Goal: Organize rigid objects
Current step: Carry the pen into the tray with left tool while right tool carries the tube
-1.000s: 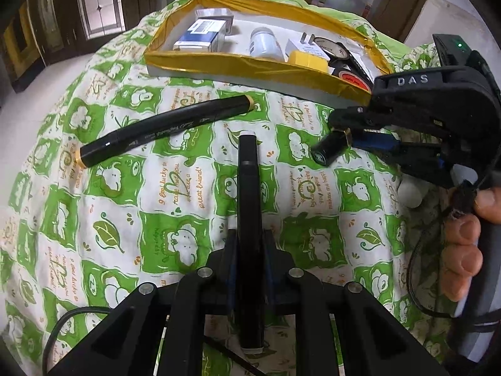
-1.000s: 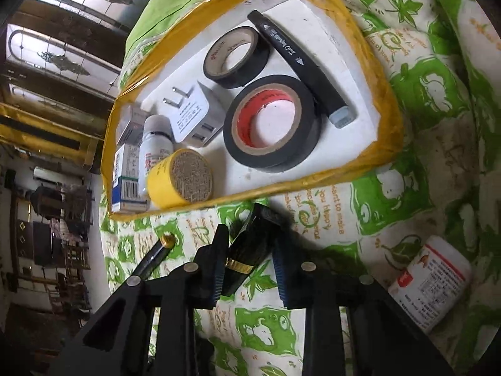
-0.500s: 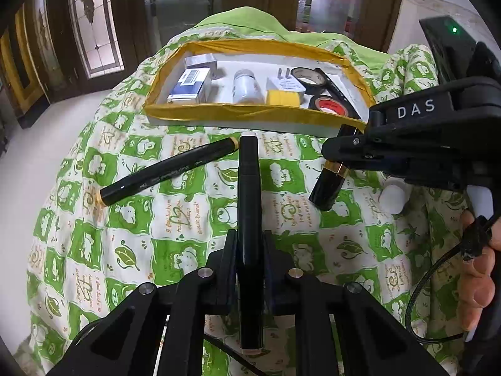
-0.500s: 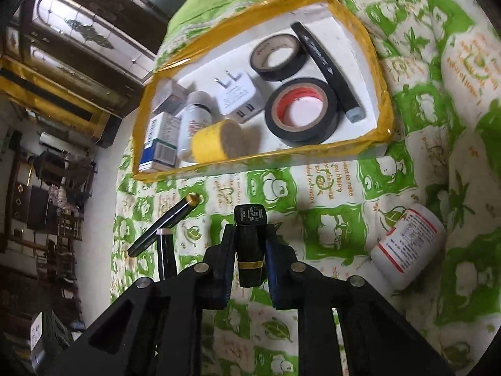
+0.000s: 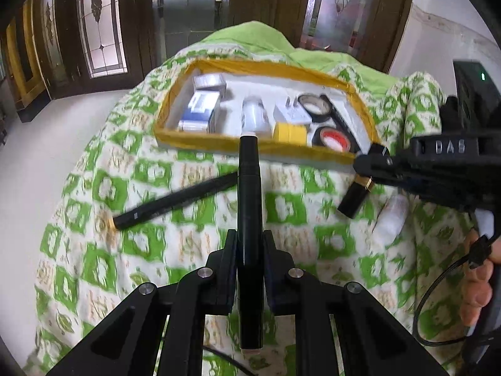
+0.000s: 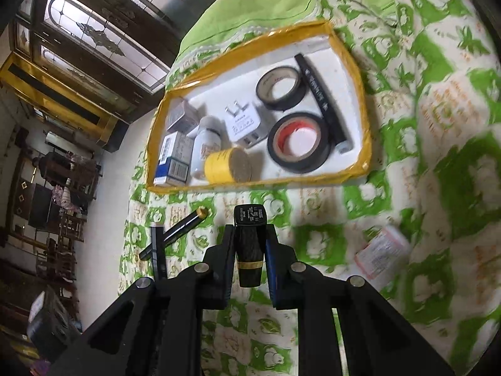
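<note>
Above the green-checked bedspread, the left gripper clamps a black marker; the right gripper grips a black lipstick tube, both near the yellow-rimmed tray.

— Any lettering you can read from here?
— I make out raised "DAS" on the right gripper body, right edge of my left view. The lipstick end label and marker print stay too blurred.
</note>
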Demonstrator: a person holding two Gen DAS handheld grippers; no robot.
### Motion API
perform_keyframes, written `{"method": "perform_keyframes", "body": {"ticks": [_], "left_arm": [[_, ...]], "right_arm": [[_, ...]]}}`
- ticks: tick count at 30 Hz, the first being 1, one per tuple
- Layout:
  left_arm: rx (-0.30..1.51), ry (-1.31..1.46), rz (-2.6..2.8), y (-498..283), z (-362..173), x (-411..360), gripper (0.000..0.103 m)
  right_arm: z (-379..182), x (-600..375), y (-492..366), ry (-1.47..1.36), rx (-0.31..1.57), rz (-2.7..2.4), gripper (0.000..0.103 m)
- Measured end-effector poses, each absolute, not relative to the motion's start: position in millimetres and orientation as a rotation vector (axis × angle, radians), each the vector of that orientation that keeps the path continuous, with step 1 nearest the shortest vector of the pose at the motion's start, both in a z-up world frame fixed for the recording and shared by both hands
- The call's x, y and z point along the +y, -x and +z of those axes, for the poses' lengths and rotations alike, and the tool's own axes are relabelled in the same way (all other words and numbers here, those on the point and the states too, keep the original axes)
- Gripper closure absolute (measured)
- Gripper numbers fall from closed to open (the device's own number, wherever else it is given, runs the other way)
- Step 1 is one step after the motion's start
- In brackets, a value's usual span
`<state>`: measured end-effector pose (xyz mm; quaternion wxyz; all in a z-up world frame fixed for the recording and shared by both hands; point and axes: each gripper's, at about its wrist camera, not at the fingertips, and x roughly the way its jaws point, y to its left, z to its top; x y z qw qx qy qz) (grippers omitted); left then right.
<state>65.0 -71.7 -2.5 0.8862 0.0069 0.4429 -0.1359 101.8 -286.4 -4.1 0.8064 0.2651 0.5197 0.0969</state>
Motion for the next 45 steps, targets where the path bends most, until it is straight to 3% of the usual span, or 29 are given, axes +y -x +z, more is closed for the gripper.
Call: {"method": "perform_keyframes", "body": {"ticks": [16,35,45], "left_arm": [[0.918,0.042,-0.309,-158.6,31.4,-79.2,0.089],[0.994,0.008,-0.308,-249.4,-6.7,-96.7,0.089],[1.015,-0.008,-0.297,-266.7,-26.2,-96.0,0.089]], "right_arm": [[21.7,-329.6,-132.5,-0.595,1.0,0.124,0.086],[34.2,-338.8,-178.3,-0.422,0.934,-0.018,0.086],[6.0,-326.9,-221.2,-0.215,1.031,-0.096,0.086]]}}
